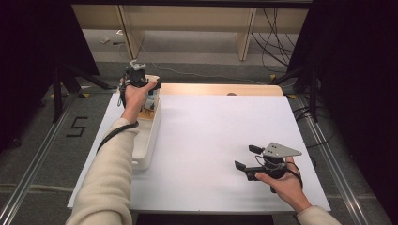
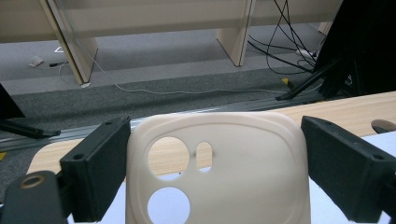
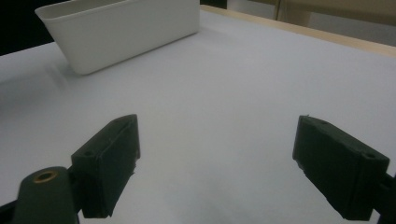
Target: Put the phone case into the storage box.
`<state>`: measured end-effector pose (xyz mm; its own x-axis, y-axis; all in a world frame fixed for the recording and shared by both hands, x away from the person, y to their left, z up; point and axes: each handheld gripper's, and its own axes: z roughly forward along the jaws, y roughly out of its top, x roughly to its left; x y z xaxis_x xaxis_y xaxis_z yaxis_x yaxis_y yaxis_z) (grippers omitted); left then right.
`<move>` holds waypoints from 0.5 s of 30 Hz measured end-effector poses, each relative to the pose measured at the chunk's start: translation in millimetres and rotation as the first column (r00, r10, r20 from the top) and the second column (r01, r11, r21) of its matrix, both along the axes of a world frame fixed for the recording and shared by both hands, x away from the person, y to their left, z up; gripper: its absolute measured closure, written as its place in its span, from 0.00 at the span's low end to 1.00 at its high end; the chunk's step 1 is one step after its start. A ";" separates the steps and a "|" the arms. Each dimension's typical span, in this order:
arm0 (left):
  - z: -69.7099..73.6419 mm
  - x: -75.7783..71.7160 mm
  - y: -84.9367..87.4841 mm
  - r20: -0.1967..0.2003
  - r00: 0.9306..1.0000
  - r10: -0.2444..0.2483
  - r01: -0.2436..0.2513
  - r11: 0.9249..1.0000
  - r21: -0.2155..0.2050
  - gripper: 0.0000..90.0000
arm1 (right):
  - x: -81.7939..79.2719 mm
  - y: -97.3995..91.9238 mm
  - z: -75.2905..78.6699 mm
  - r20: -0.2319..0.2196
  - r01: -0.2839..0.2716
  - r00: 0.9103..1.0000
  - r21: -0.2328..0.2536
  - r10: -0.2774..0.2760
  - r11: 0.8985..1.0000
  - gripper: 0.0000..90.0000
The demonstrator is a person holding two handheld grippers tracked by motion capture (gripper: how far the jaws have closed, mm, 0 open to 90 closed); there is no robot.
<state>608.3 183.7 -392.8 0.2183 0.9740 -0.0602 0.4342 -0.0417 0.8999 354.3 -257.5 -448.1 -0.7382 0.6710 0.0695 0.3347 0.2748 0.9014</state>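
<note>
Phone case [image 2: 217,170], cream-coloured with camera cutouts, sits clamped between the left gripper [image 1: 137,77]'s jaws, lifted over the far end of the white bin [image 1: 145,140] at the table's left, seemingly just picked out. Near right, the right gripper [image 1: 251,161] hovers low over the white table sheet [image 1: 211,136], jaws apart and empty, likely waiting to receive or help.

A cream phone case [image 2: 219,172] with round camera cutouts stands upright between the left tool's jaws.

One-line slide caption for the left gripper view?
Left gripper clamps a cream phone case with three camera cut-outs between its black jaws, above the table's wooden far edge.
</note>
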 end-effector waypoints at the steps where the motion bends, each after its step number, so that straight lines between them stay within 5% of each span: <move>1: -0.1 0.0 -0.1 0.000 1.000 0.000 0.000 1.000 0.001 0.12 | 0.0 0.0 0.1 0.000 0.000 1.000 0.000 0.000 1.000 0.18; 15: -2.8 1.0 0.1 -0.012 1.000 -0.001 0.001 1.000 0.001 0.12 | 0.1 -0.2 0.1 0.000 0.001 1.000 0.001 -0.001 1.000 0.18</move>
